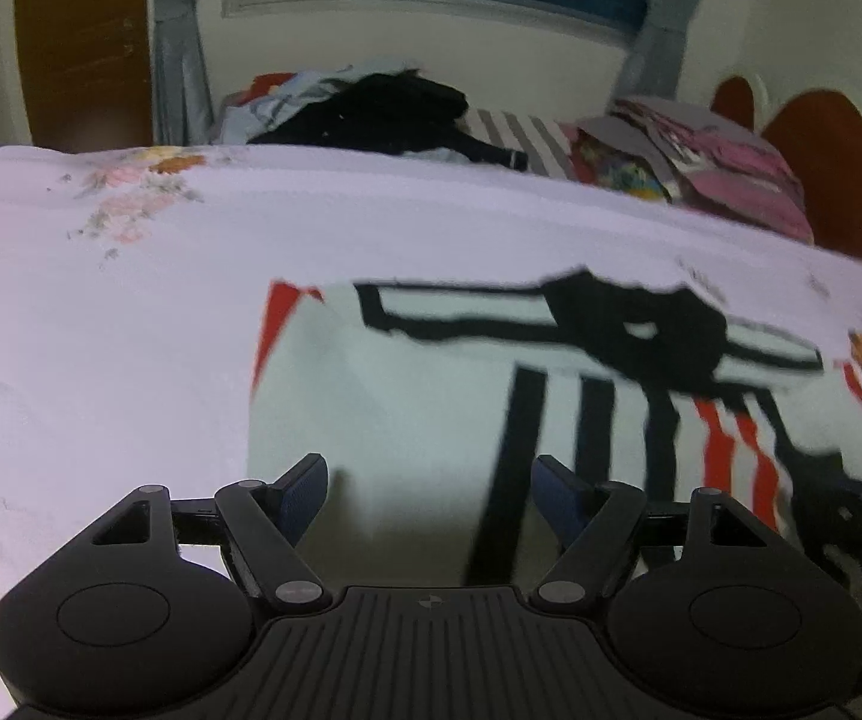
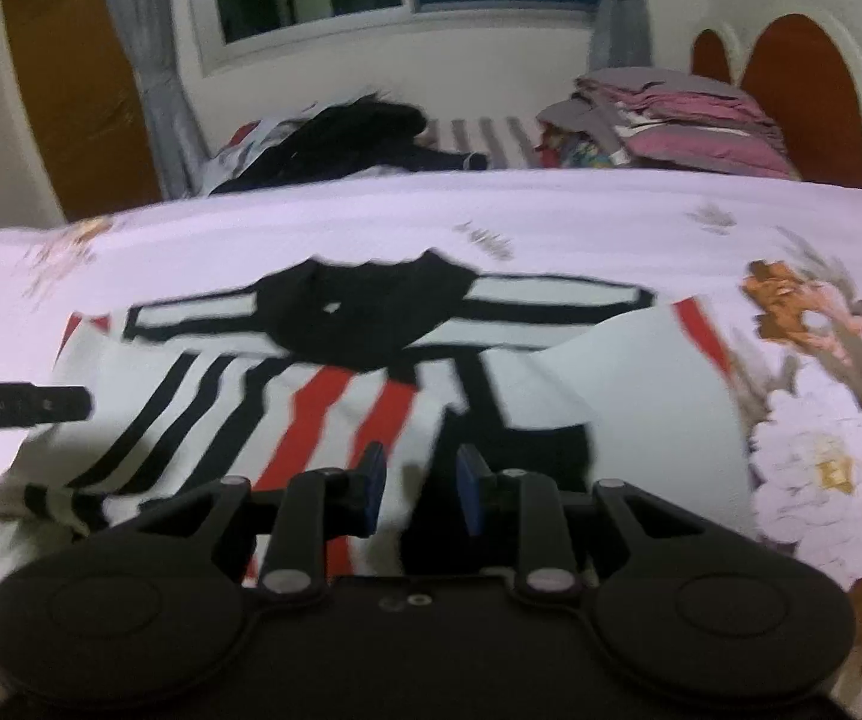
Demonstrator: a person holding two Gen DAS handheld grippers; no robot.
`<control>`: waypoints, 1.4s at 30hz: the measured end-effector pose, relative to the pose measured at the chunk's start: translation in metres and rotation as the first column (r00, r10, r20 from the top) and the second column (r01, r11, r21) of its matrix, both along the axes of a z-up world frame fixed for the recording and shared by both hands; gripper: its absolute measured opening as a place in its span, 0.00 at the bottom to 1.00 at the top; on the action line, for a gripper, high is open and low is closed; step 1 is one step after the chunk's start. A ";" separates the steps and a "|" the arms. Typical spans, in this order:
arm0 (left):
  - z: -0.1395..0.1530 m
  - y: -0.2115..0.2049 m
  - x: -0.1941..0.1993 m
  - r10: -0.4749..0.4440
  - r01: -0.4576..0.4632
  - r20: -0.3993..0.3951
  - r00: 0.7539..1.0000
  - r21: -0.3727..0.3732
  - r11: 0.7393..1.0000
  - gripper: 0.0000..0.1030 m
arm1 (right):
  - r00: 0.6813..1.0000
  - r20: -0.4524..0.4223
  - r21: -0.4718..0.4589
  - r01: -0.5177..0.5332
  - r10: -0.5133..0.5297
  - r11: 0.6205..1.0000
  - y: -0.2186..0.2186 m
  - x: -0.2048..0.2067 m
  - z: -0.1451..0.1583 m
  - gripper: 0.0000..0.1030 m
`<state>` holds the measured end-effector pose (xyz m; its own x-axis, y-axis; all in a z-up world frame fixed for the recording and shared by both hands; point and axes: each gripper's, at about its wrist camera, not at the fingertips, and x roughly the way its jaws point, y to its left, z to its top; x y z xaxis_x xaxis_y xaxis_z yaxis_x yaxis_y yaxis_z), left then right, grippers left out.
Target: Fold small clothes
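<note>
The striped shirt [image 2: 323, 396] is spread on the floral bedsheet [image 1: 131, 300], one side folded in; the left gripper [image 1: 431, 495] and right gripper [image 2: 419, 489] are held apart, empty. That loose flap could be dragged open by a low pass

1. The shirt [image 2: 335, 414] just ahead of the right gripper [image 2: 419, 495] is soft matt cloth, white with black and red stripes and a black collar.
2. Under it, the sheet [image 1: 131, 324] is smooth matt cloth with a flower print.
3. Both the right gripper and the left gripper [image 1: 431, 495] are matt black plastic with small dull metal pins; the pads [image 1: 305, 495] look blue and finely textured.
4. Far ahead, the folded pile [image 2: 689, 120] is matt cloth.
5. Beyond it, the headboard [image 2: 803, 72] looks smooth, brown with white trim.
6. Far ahead left, the door [image 1: 83, 42] looks like brown wood.
</note>
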<state>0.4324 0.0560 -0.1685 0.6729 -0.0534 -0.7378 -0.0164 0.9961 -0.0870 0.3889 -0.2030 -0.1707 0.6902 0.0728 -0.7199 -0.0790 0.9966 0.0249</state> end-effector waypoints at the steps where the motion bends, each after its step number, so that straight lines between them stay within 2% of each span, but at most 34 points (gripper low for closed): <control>1: -0.004 -0.002 -0.004 -0.002 0.002 -0.010 1.000 0.004 1.000 0.72 | 1.000 -0.013 -0.013 -0.002 0.002 1.000 0.003 0.000 -0.003 0.25; 4: -0.018 -0.003 -0.016 0.008 -0.007 -0.044 0.999 0.022 1.000 0.72 | 0.999 -0.045 -0.047 0.011 -0.013 0.999 -0.002 -0.001 -0.015 0.25; 7: -0.027 0.001 -0.024 0.004 -0.003 -0.028 1.000 0.050 0.999 0.72 | 0.999 -0.041 -0.066 0.017 -0.020 0.998 -0.014 -0.006 -0.018 0.23; 16: -0.018 0.005 -0.033 0.034 -0.032 -0.027 0.999 0.079 0.996 0.72 | 0.997 -0.055 -0.078 0.055 -0.060 0.995 -0.032 -0.018 -0.011 0.25; 25: 0.003 -0.019 -0.058 -0.009 0.009 -0.008 1.000 0.070 0.997 0.72 | 0.998 -0.055 -0.009 -0.022 0.021 1.000 -0.019 -0.043 0.000 0.26; 31: -0.001 -0.050 -0.076 -0.076 0.078 -0.029 0.997 0.076 0.994 0.72 | 0.992 -0.077 0.023 -0.095 0.096 0.995 -0.001 -0.062 -0.003 0.28; 37: -0.023 -0.059 -0.089 -0.075 0.085 -0.087 0.993 0.107 0.991 0.72 | 0.983 -0.128 -0.021 -0.135 0.132 0.991 -0.003 -0.080 -0.021 0.29; 42: -0.028 -0.058 -0.099 -0.045 0.054 -0.076 0.996 0.123 0.991 0.73 | 0.987 -0.119 -0.049 -0.119 0.112 0.992 -0.025 -0.091 -0.020 0.30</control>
<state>0.3334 -0.0020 -0.1962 0.6159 0.0105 -0.7878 0.0314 0.9988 0.0379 0.2979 -0.2284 -0.1908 0.5914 0.1048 -0.7996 -0.1933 0.9810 -0.0144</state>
